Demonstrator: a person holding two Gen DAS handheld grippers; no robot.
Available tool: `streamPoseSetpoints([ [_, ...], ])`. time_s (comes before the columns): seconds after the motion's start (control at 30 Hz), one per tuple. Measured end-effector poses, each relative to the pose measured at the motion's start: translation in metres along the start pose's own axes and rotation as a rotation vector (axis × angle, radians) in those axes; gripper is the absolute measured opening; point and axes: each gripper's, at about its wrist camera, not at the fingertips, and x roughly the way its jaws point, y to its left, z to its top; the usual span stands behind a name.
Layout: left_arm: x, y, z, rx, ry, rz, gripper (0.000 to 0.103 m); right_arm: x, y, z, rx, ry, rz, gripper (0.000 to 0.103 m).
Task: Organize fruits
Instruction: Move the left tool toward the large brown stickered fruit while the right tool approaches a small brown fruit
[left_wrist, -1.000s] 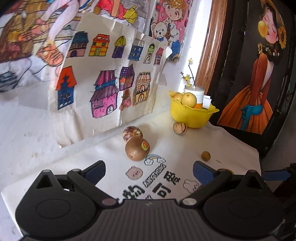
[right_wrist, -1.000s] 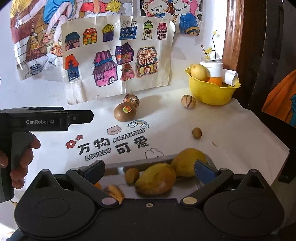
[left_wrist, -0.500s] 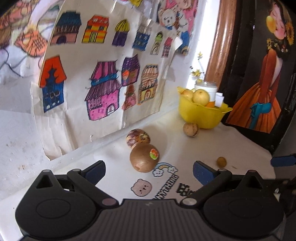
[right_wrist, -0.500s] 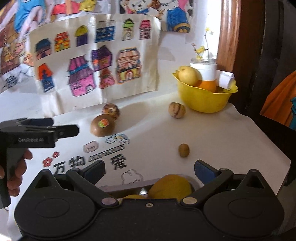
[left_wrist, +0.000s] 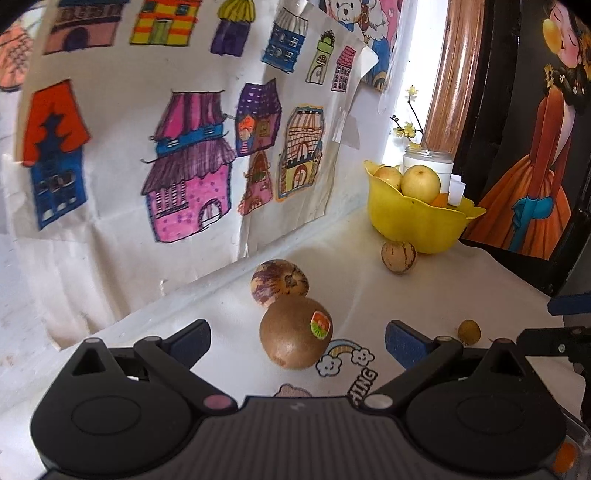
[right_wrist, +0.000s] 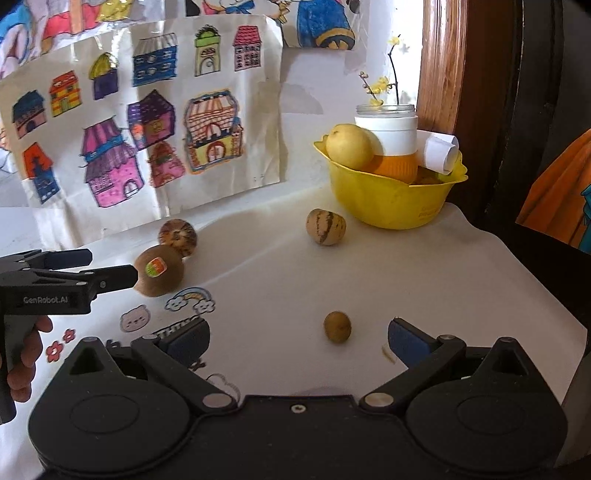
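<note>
The left gripper has its fingers spread wide and empty, lined up on the brown kiwi with the sticker, which lies on the worktop touching a mottled fruit just behind it. The right gripper is likewise released, with a small round fruit between its fingers. This looks like the reach for a pick. Next, each should lower around its fruit, clench, and carry it to the yellow bowl far right.

Black tongs, blue pads, perhaps rubber
</note>
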Motion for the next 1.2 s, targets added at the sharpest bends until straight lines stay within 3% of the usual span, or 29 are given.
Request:
streamPoseSetpoints([
  [0.43,0.029,-0.014,0.004,0.057,0.002,-0.019,0.102,0.036,-0.022,0.007,0.016,0.038,0.002,0.102],
  [1.2,0.056,-0.018,0.004,0.059,0.036,-0.011,0.102,0.071,-0.034,0.009,0.025,0.096,0.008,0.102],
])
